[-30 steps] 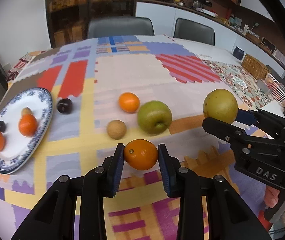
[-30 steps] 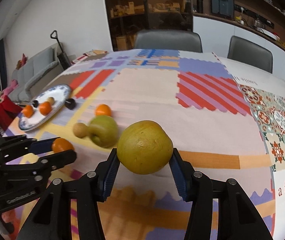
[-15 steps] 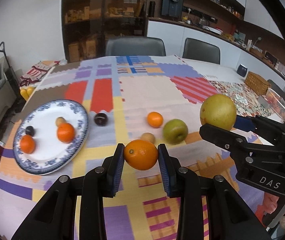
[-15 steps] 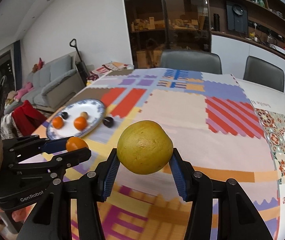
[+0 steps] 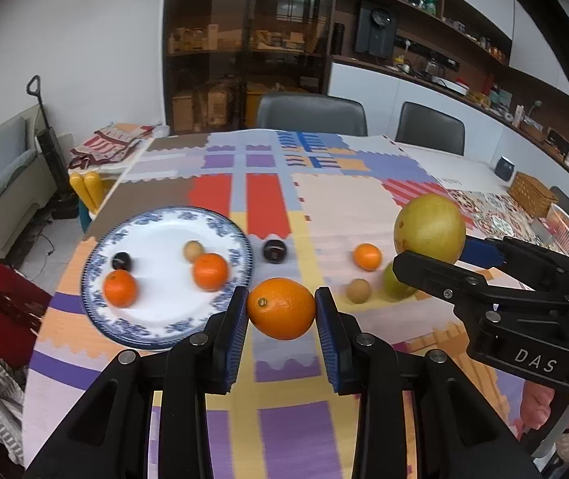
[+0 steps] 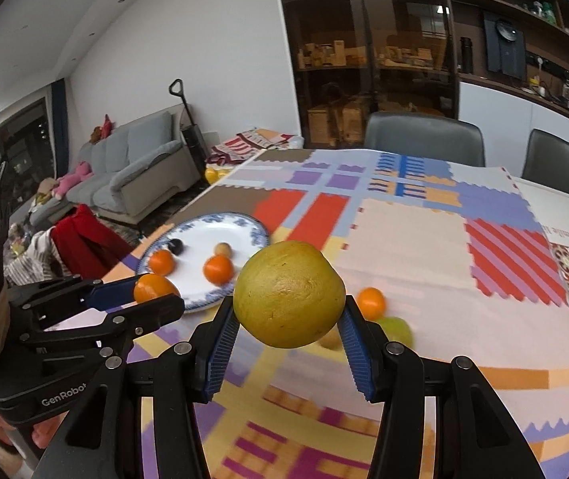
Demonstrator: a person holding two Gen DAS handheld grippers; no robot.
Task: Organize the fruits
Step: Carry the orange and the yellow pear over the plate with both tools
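Observation:
My left gripper [image 5: 281,311] is shut on an orange [image 5: 281,308] and holds it above the table, just right of the blue-rimmed plate [image 5: 153,331]. My right gripper [image 6: 289,319] is shut on a large yellow-green pear [image 6: 288,299], also in the air; it shows at the right of the left wrist view [image 5: 430,228]. The plate holds two small oranges [image 5: 120,288], a dark plum [image 5: 121,260] and a small brown fruit [image 5: 193,250]. On the cloth lie a dark plum [image 5: 274,250], a small orange [image 5: 367,256], a brown fruit [image 5: 358,291] and a green apple [image 5: 396,285].
A patchwork cloth [image 5: 340,215] covers the table. Two grey chairs [image 5: 310,113] stand at the far side. A wicker basket [image 5: 532,193] and a dark pot [image 5: 504,167] sit at the far right. A sofa [image 6: 141,171] and a red garment [image 6: 85,239] lie to the left.
Both grippers have risen and swung left toward the plate, each still holding its fruit. The plate now sits nearer the middle of both views.

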